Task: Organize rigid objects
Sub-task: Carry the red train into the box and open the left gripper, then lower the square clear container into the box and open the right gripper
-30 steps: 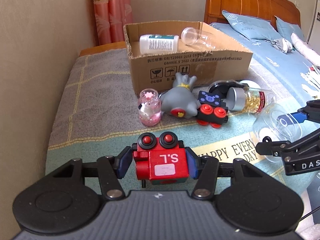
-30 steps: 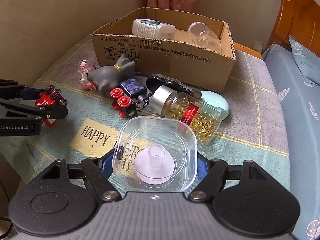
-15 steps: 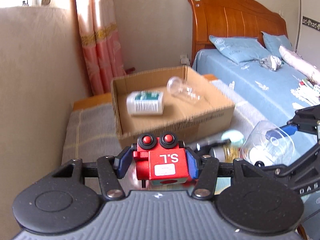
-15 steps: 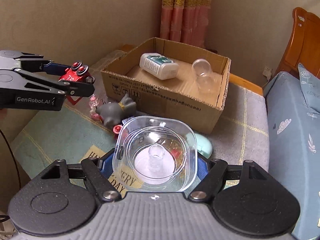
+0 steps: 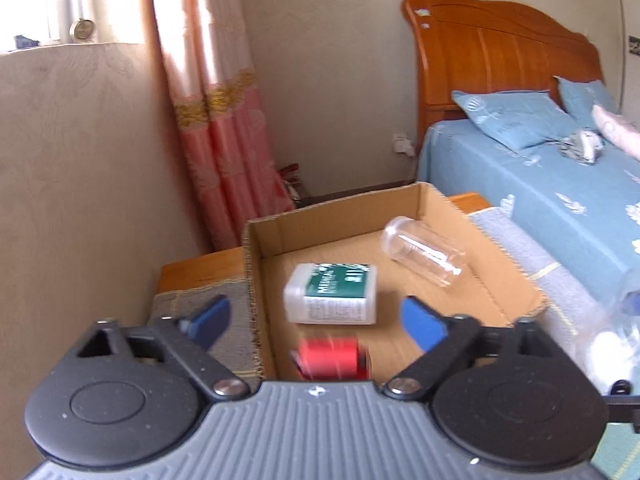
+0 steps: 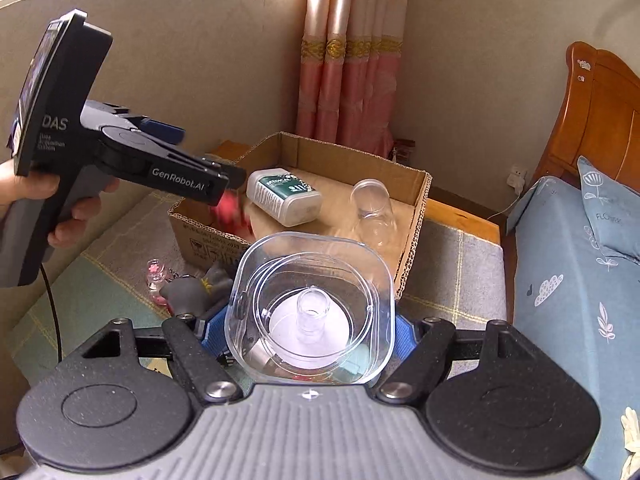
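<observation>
Red toy [image 5: 329, 356] drops into our box [image 5: 440, 208] as our left gripper [image 5: 316, 320] jaws open, while our right gripper [image 6: 310, 332] grips the clear tub [image 6: 312, 304].

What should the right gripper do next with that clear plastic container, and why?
Probably carry the clear container, clamped in the right gripper, forward over the cardboard box and let go. The left gripper's jaws are opening, dropping the red toy in; a white bottle and clear jar already lie there.
</observation>
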Action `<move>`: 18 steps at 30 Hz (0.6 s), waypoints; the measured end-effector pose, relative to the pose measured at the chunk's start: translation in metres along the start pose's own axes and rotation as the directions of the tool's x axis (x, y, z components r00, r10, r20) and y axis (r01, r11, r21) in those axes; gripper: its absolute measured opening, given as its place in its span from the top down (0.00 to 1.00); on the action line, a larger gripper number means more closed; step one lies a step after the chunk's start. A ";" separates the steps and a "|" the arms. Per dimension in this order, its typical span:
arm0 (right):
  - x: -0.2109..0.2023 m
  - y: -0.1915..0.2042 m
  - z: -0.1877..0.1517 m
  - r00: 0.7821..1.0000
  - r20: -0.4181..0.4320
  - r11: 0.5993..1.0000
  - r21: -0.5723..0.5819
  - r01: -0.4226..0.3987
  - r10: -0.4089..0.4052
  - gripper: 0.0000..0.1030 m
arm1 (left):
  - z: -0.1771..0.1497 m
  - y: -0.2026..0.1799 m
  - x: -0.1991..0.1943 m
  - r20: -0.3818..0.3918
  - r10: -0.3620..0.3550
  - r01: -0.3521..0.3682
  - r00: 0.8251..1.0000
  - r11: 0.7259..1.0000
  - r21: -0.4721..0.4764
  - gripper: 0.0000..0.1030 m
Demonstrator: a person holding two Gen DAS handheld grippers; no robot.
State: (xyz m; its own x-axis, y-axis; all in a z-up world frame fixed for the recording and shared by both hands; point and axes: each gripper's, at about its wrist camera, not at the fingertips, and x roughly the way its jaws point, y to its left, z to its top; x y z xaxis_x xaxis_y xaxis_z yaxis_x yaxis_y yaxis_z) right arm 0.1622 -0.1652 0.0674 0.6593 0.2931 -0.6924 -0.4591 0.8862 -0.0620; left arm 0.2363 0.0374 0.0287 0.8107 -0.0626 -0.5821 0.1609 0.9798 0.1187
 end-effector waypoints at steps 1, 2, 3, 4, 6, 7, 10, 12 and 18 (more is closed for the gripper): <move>0.000 0.000 0.000 1.000 0.000 1.000 0.000 0.000 0.000 0.22 | -0.003 0.001 -0.002 0.002 -0.008 0.008 1.000 1.000 -0.001 0.07; 0.000 -0.001 0.000 1.000 -0.001 1.000 0.000 0.001 -0.001 0.22 | -0.006 0.003 -0.004 -0.006 -0.023 0.023 1.000 1.000 -0.007 0.06; 0.001 -0.002 0.000 1.000 -0.003 1.000 0.001 0.003 -0.003 0.22 | -0.010 0.004 -0.007 -0.012 -0.032 0.032 0.999 0.999 -0.019 0.06; 0.002 -0.002 0.001 1.000 -0.005 1.000 0.002 0.006 -0.006 0.22 | -0.014 0.005 -0.010 -0.015 -0.037 0.036 0.999 0.999 -0.031 0.06; 0.004 -0.005 0.001 1.000 -0.009 1.000 0.008 0.008 -0.008 0.22 | -0.023 0.007 -0.017 -0.023 -0.041 0.040 0.999 0.998 -0.055 0.04; 0.005 -0.005 0.002 1.000 -0.010 1.000 0.011 0.008 -0.008 0.22 | -0.028 0.008 -0.019 -0.036 -0.039 0.036 0.999 0.997 -0.070 0.04; 0.009 -0.007 0.006 1.000 -0.010 1.000 0.017 0.003 -0.003 0.22 | -0.045 0.010 -0.027 -0.058 -0.055 0.047 0.997 0.991 -0.123 0.03; 0.011 -0.009 0.010 1.000 -0.010 1.000 0.021 0.002 -0.002 0.22 | -0.055 0.011 -0.032 -0.076 -0.075 0.063 0.994 0.985 -0.159 0.03; 0.019 -0.015 0.026 1.000 -0.009 1.000 0.027 0.013 -0.012 0.22 | -0.074 0.007 -0.049 -0.069 -0.019 0.006 0.997 0.984 -0.176 0.03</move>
State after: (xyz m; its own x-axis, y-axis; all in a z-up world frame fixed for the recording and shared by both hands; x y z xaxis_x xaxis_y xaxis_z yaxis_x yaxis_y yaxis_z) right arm 0.1972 -0.1630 0.0736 0.6594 0.2786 -0.6982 -0.4343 0.8993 -0.0513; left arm 0.1564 0.0611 -0.0016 0.7666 -0.0675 -0.6386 0.0641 0.9975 -0.0285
